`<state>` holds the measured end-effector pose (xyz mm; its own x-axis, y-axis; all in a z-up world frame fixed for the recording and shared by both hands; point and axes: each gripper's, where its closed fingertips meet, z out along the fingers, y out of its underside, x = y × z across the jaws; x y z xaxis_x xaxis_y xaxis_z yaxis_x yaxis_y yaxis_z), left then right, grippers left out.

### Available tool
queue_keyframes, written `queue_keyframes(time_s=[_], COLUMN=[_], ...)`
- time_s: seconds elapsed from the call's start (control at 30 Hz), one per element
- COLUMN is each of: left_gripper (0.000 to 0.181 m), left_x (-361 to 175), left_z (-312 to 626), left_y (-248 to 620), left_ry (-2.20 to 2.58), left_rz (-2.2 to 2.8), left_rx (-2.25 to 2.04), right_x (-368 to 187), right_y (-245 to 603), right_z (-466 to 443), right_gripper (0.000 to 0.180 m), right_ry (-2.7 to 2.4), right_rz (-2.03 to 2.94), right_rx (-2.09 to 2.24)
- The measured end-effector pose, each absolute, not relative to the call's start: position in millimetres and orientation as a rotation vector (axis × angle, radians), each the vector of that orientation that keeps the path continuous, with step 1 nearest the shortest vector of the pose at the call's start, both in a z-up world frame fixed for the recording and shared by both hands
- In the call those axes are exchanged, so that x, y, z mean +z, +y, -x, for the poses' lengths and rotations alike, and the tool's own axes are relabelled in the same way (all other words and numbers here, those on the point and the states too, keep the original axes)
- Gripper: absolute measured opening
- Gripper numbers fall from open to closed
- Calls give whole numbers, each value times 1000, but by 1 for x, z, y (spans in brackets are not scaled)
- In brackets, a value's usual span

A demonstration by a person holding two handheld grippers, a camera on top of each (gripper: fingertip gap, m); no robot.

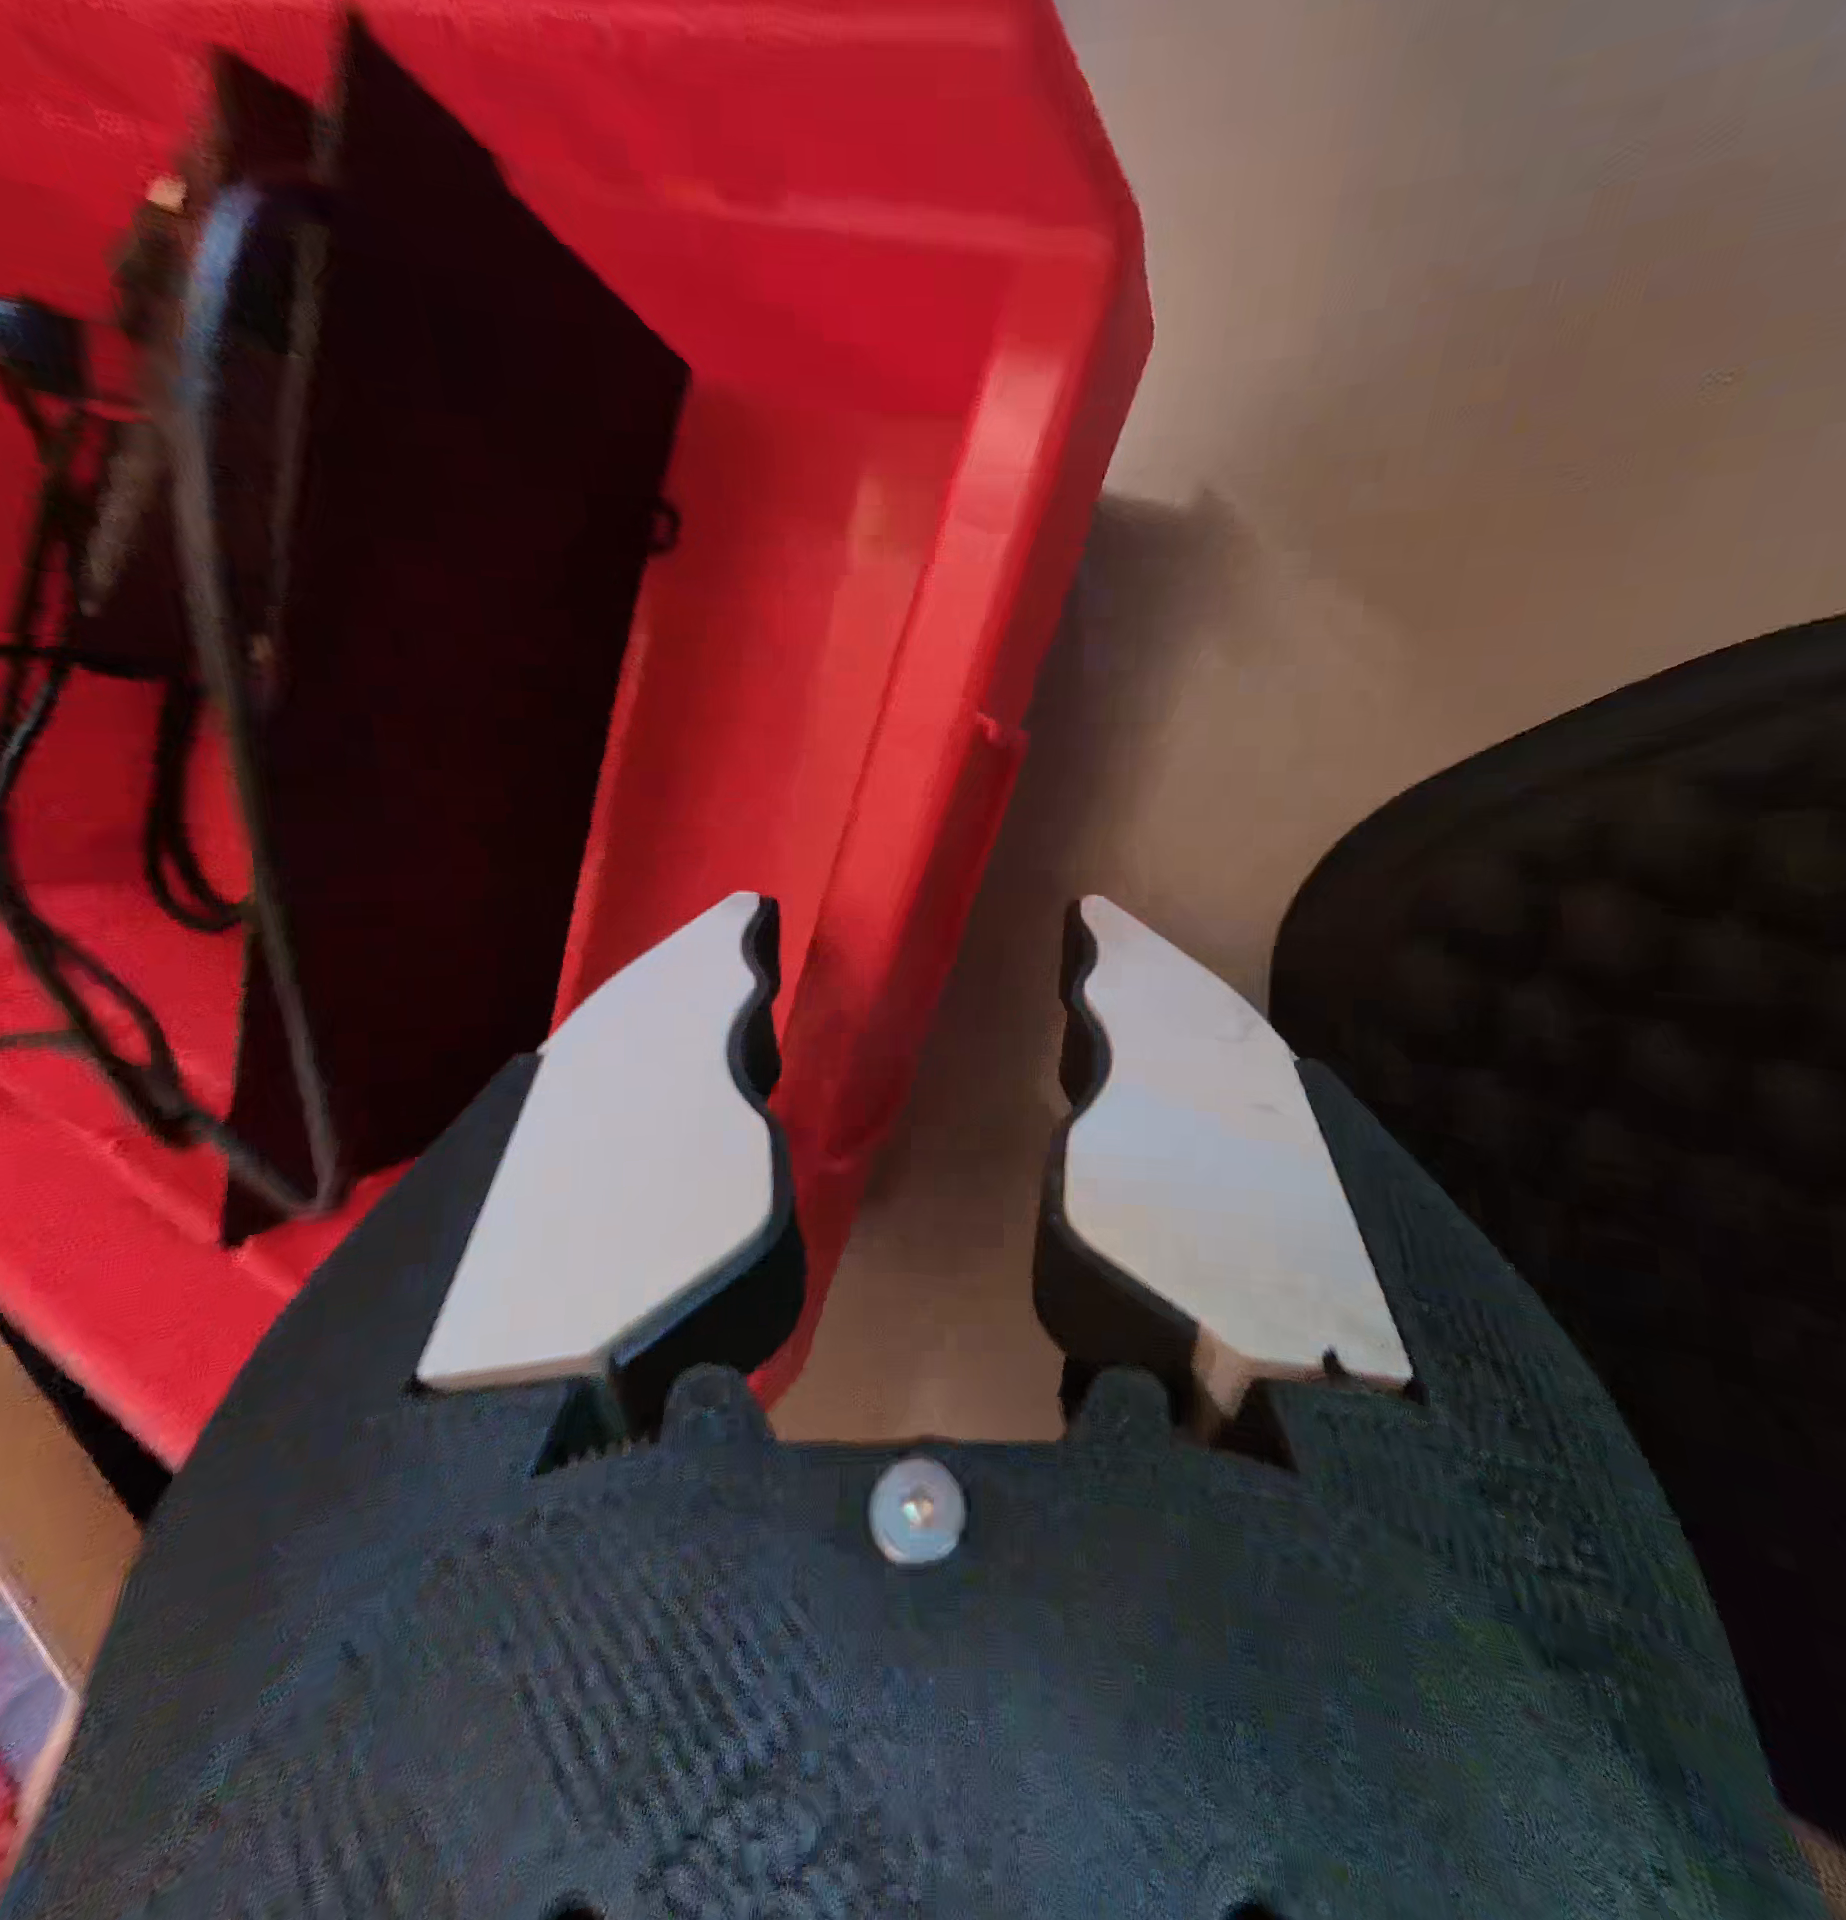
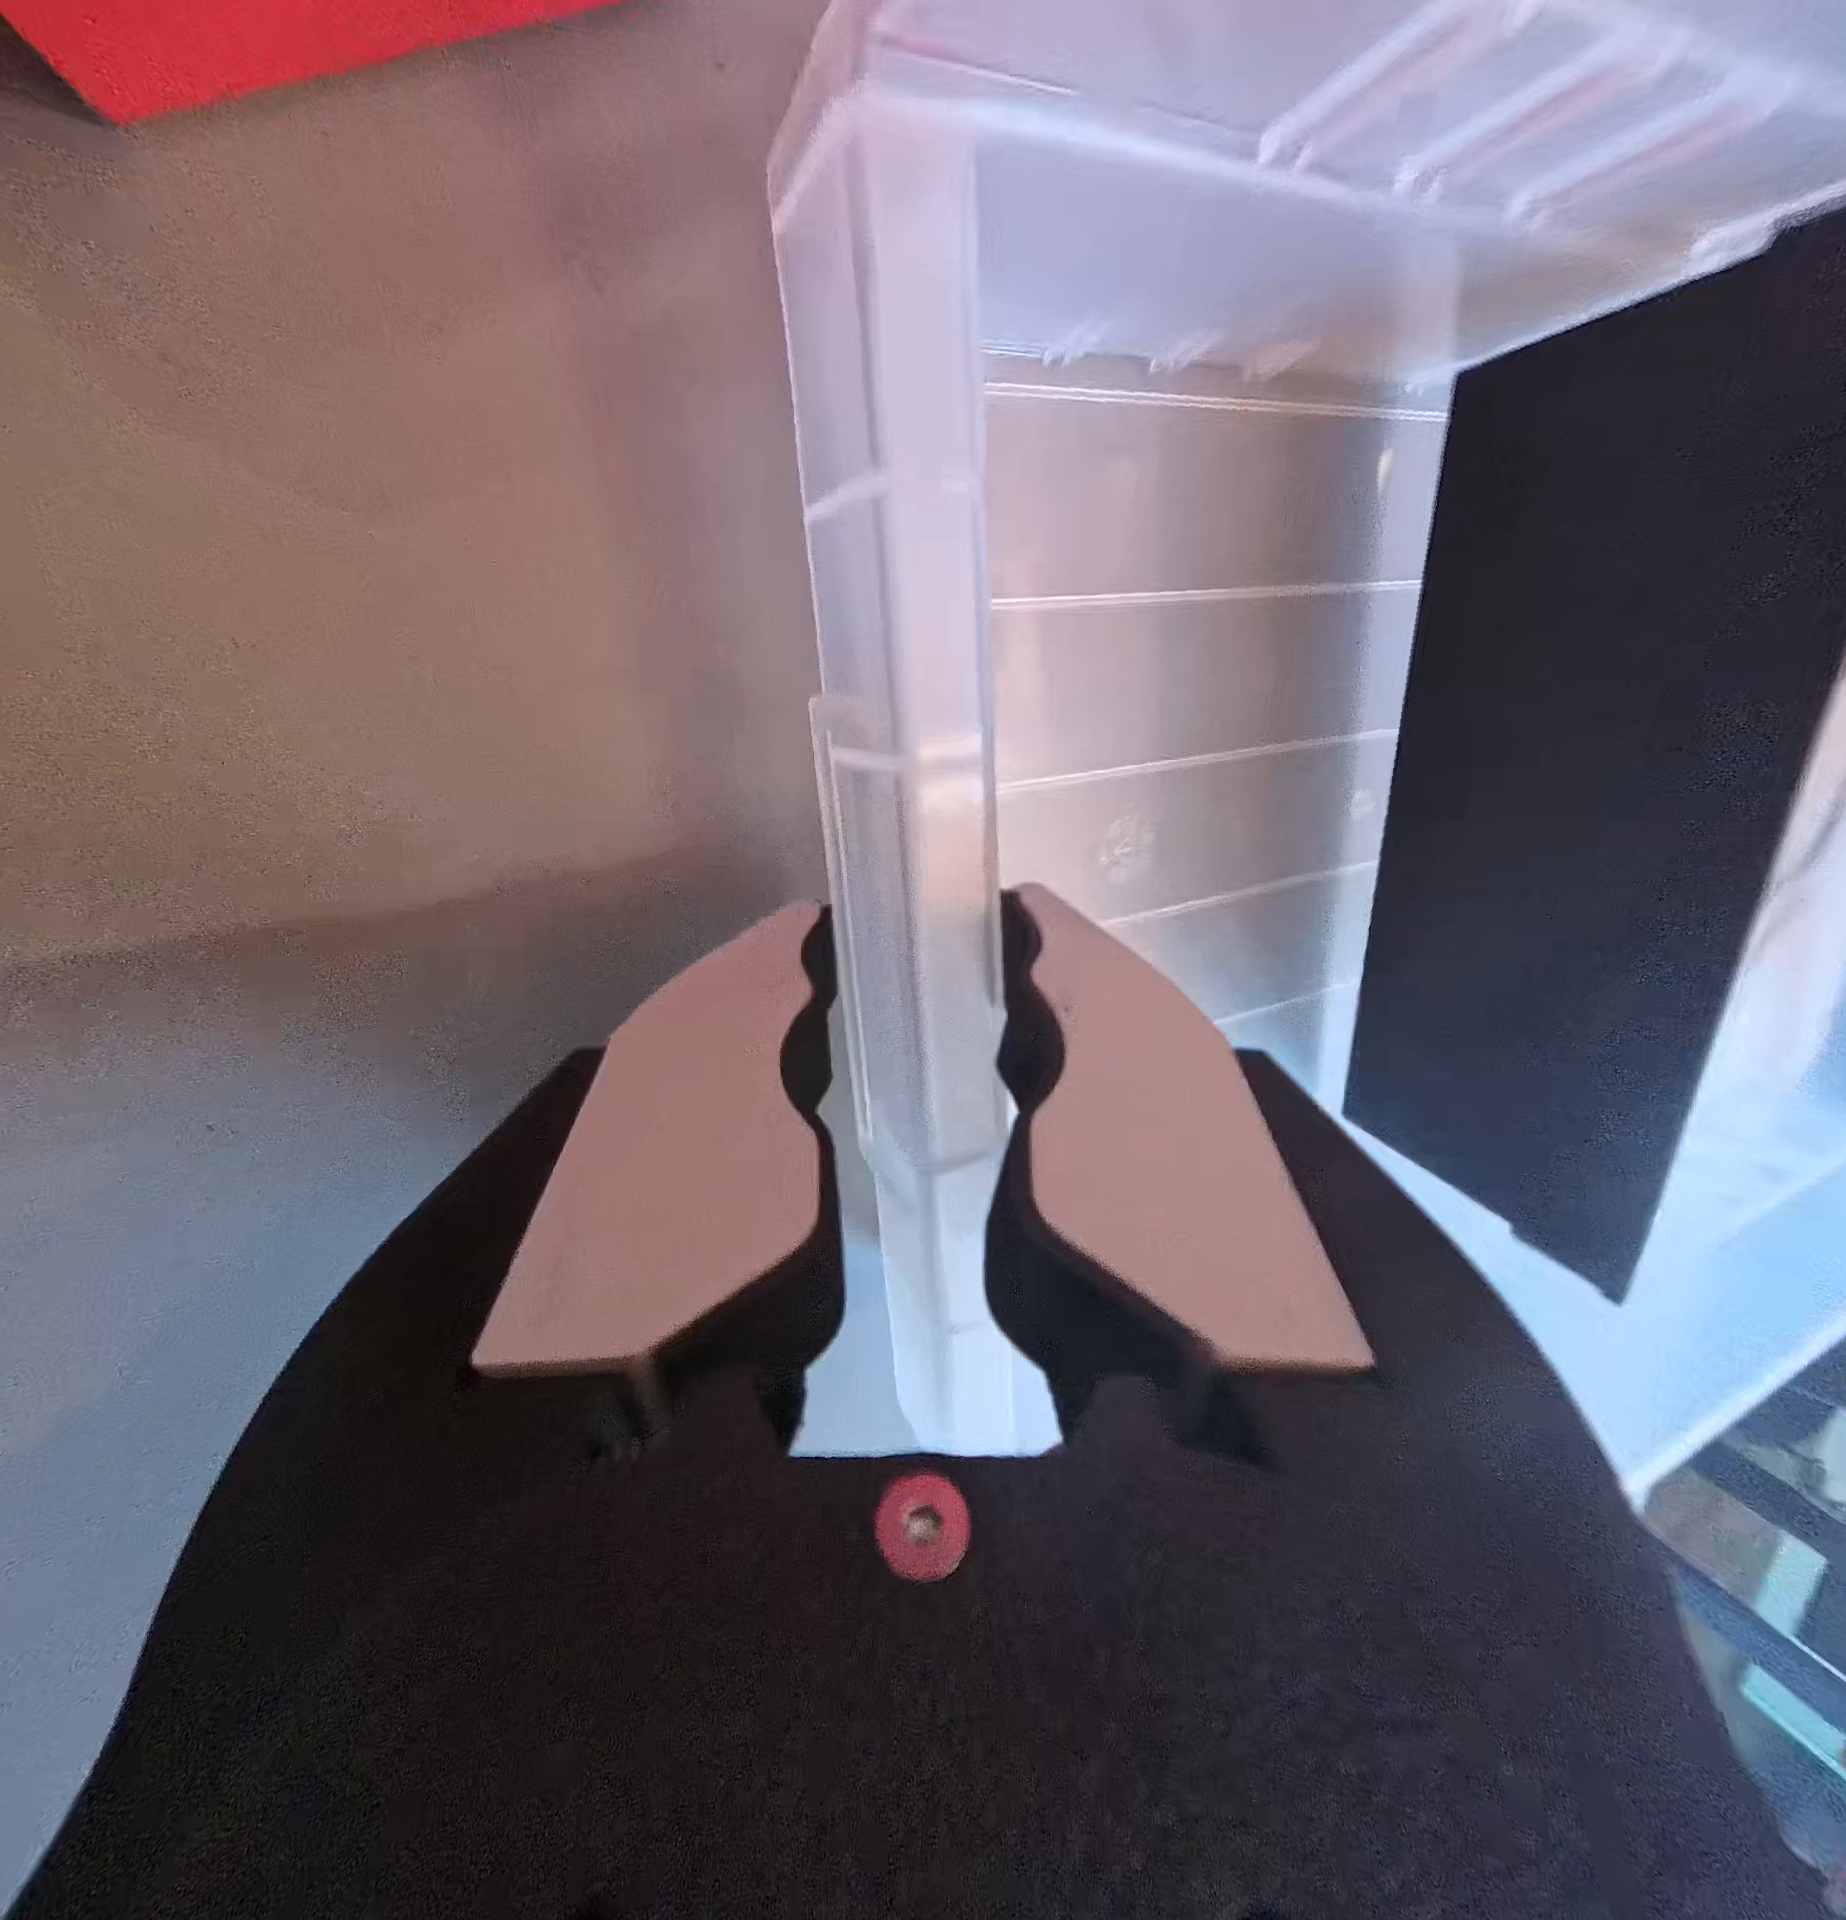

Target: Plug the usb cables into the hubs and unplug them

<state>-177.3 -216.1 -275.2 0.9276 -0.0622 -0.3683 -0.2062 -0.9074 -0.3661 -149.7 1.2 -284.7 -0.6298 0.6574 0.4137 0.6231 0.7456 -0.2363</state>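
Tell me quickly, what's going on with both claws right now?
Left gripper open, empty, beside red bin. Right gripper shut on clear bin's rim. Cables in red bin, untouched.

R gripper [image 2: 914,935] clamped on near wall/rim of clear plastic bin [image 2: 1210,644], one finger each side, wall upright btwn them. Black flat panel [image 2: 1605,810] leans inside bin, right side. Tan tabletop [image 2: 327,571] left. Red bin corner [image 2: 275,52] top left, well apart. View blurred.
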Motion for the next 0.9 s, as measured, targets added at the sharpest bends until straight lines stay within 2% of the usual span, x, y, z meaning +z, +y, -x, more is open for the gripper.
queue_keyframes(time_s=[0.03,0.1,0.2,0.53,0.83,0.9], left_gripper=[49,38,32,30,30,34], left_x=[-283,-287,-287,-287,-287,-286], left_z=[178,189,186,176,186,195], left_y=[-215,-210,-204,-180,-172,-170], left_ry=[230,284,387,382,389,379], left_rz=[2716,2721,2691,2566,2550,2541], left_rx=[479,576,633,638,608,615], right_x=[-283,-282,-281,-267,-273,-277], right_y=[4,18,43,85,134,146], right_z=[144,124,81,-48,-38,-25], right_gripper=[30,31,35,37,36,36], right_ry=[-2455,-2431,-2363,-2094,-2036,-2018], right_rz=[986,1035,1078,1151,1232,1252], right_rx=[129,154,178,118,13,4])
